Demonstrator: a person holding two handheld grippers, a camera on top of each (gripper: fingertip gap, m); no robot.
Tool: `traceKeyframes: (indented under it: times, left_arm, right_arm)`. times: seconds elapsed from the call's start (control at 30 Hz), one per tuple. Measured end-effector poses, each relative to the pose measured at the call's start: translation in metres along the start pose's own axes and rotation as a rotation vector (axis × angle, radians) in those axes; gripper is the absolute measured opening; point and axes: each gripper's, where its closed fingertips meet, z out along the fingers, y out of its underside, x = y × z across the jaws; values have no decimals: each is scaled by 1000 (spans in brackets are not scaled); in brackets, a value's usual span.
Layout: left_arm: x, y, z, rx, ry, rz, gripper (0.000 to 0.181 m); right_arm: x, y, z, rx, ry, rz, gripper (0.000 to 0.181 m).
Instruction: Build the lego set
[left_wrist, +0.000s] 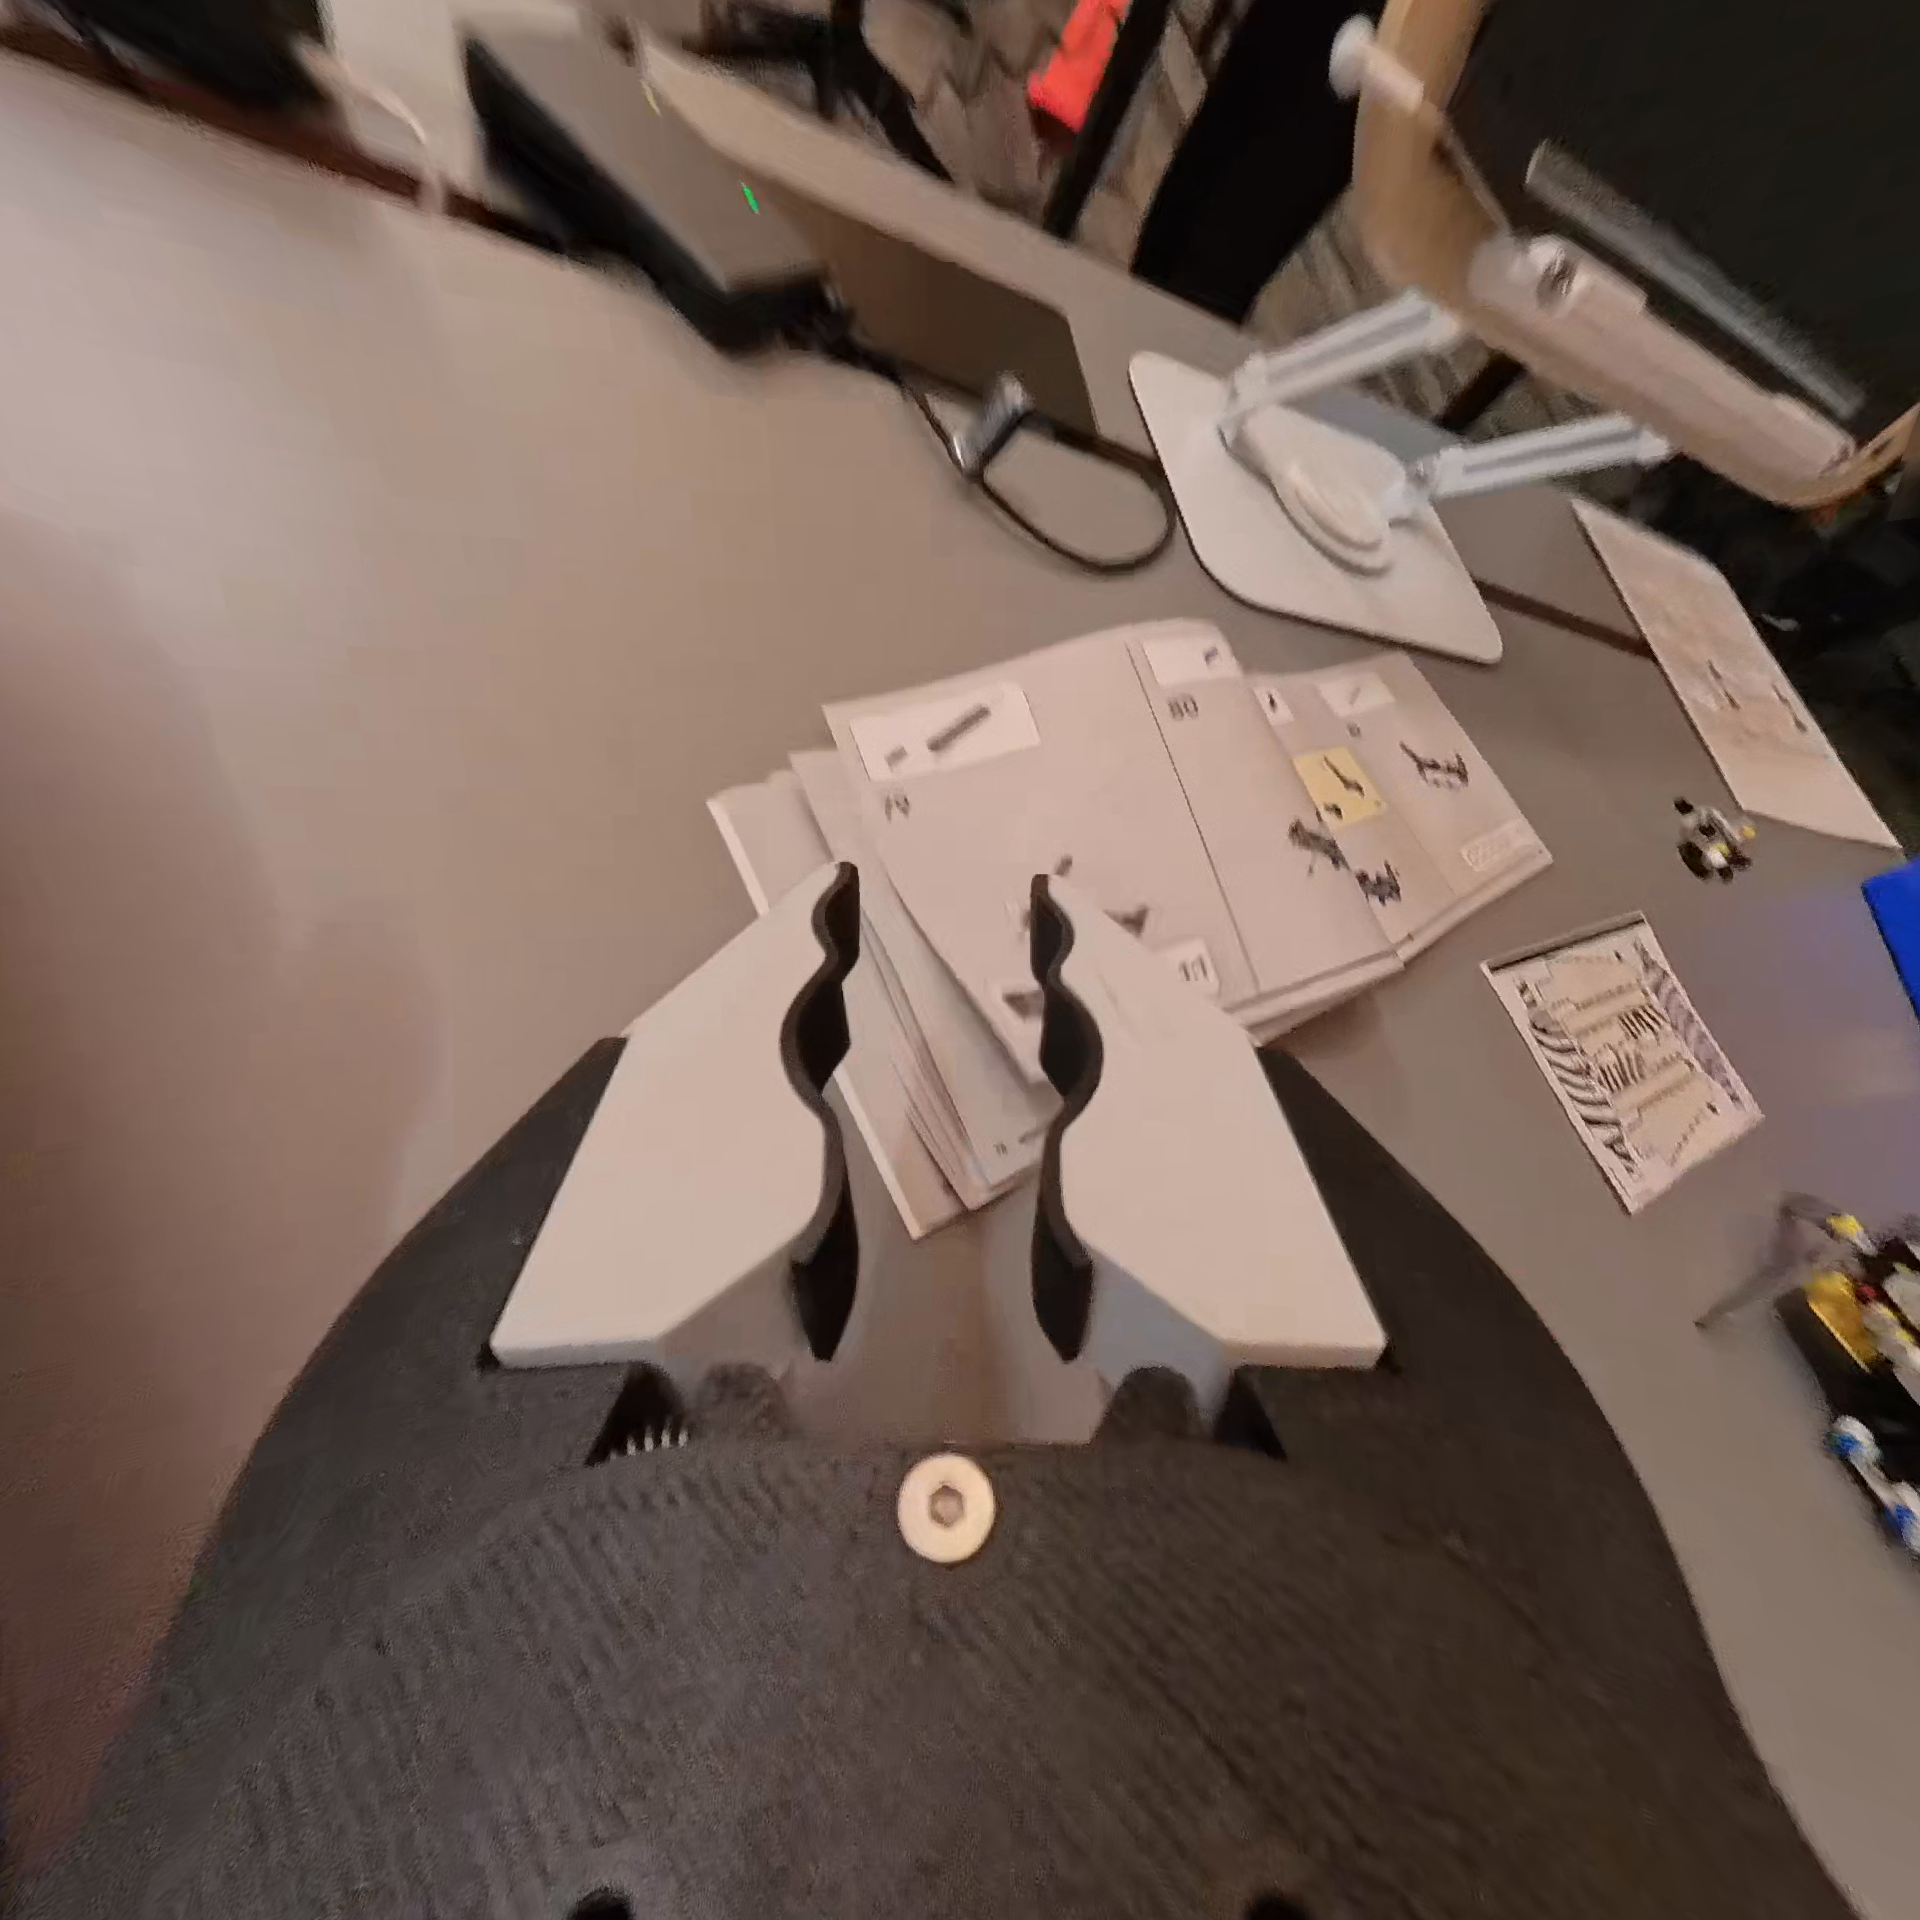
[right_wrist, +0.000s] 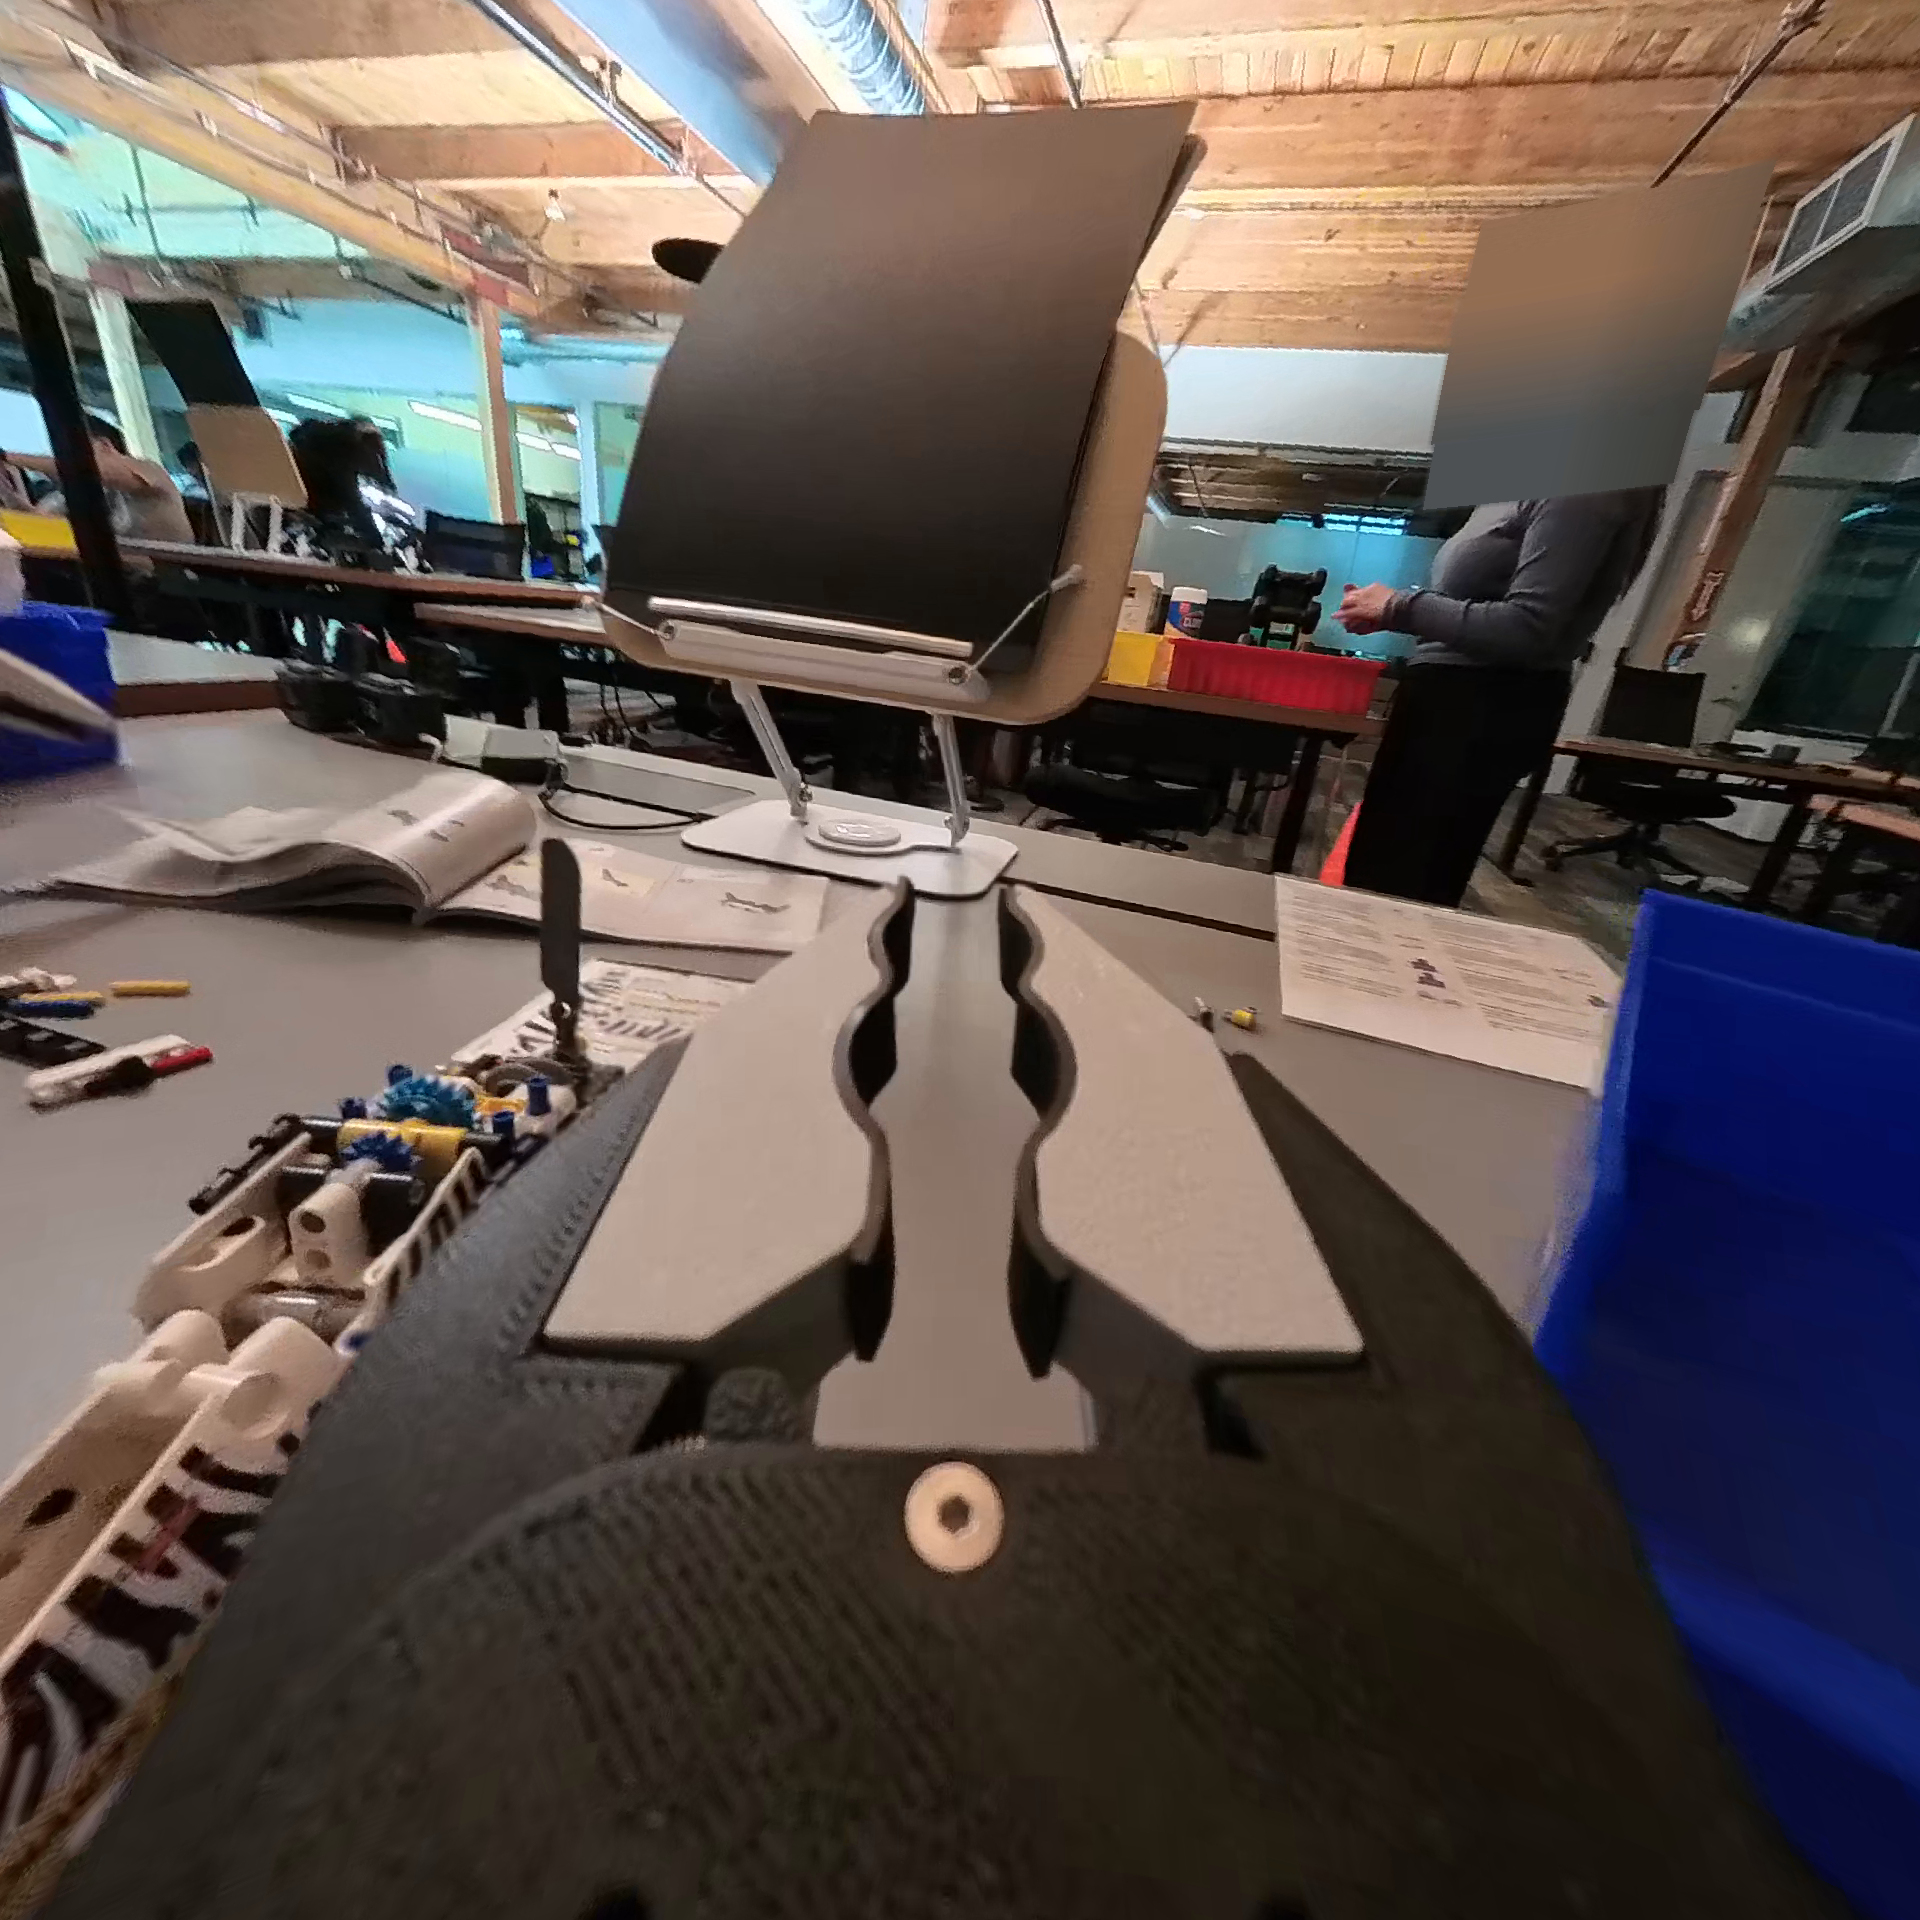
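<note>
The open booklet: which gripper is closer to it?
Left. The left gripper hovers right over the open booklet; the right gripper sits farther back, booklet off to its left.

A half-built lego model (right_wrist: 343, 1195), white beams with black stripes, blue gears and yellow pins, is lying on the grey counter (right_wrist: 312, 1039); loose lego pieces (right_wrist: 104, 1060) are lying nearby.

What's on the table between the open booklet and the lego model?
In the left wrist view, a striped sticker sheet lies flat between the booklet and the lego model. Bare table surrounds it.
</note>
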Motion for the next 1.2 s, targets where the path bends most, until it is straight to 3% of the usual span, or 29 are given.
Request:
traceKeyframes:
  times: [0.1,0.17,0.3,0.4,0.5,0.63,0.87,1.2]
  left_arm:
    - [0,-21,-12,94,-56,55,22]
    - [12,-22,-12,90,-12,71,21]
    - [56,-3,4,-3,205,88,18]
    - [64,10,27,-77,191,219,17]
    - [56,25,54,-189,130,373,18]
    - [35,53,73,-340,64,446,18]
    - [22,61,65,-308,88,373,5]
    - [21,60,64,-307,108,336,4]
  right_arm:
    - [-5,5,2,-34,7,-54,14]
    - [-12,5,3,-41,-18,-64,12]
    - [-12,6,-12,-84,14,-90,10]
    - [-6,9,-27,-121,61,-146,8]
    - [-5,12,-35,-148,95,-224,6]
    - [-11,24,-27,-207,102,-373,6]
    - [-19,35,-22,-227,166,-675,0]
    - [-8,29,-26,-199,220,-642,0]
